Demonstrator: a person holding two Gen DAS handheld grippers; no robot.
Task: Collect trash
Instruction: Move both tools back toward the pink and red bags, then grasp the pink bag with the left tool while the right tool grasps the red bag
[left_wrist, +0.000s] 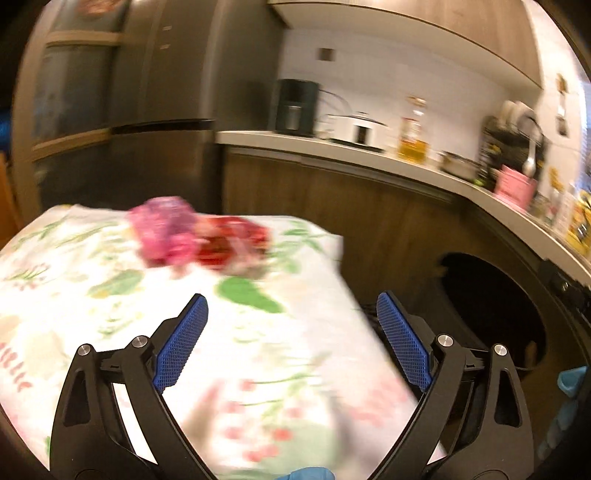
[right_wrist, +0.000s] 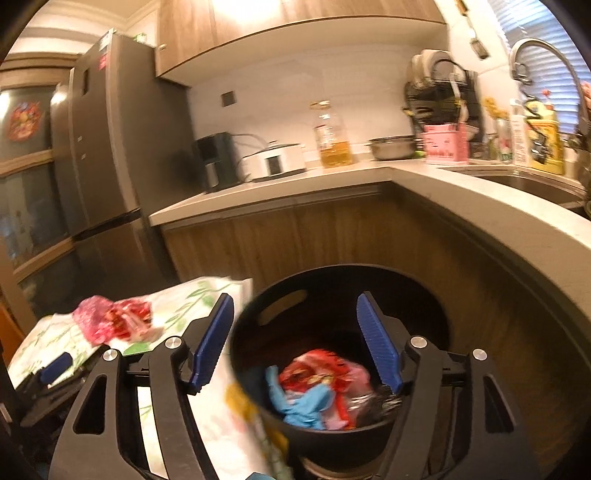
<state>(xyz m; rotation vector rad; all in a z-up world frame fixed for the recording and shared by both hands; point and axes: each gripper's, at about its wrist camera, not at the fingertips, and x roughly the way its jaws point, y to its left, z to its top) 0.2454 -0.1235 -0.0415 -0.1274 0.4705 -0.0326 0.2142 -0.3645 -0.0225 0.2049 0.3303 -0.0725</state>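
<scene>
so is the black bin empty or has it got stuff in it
Not empty: the black bin holds crumpled wrappers and something blue at the bottom.

Quick count of what's around: two grippers, the left gripper (left_wrist: 291, 306) and the right gripper (right_wrist: 295, 306), each with two blue pads. One black bin (right_wrist: 332, 295) with a heap of trash inside, too blurry and tangled to count properly, though I can pick out at least one blue piece (right_wrist: 303, 398) and one red-and-pink wrapper (right_wrist: 321, 373). On the one floral tablecloth (left_wrist: 258, 350) there's one clump of pink and red wrappers (left_wrist: 195, 236), maybe two or three pieces, can't say. On the counter (right_wrist: 332, 177): one oil bottle (right_wrist: 332, 136), one white cooker (right_wrist: 275, 160), one dark appliance (right_wrist: 216, 158), one metal bowl (right_wrist: 391, 147), one pink container (right_wrist: 445, 147). One fridge (right_wrist: 110, 147), one faucet (right_wrist: 535, 48).
</scene>
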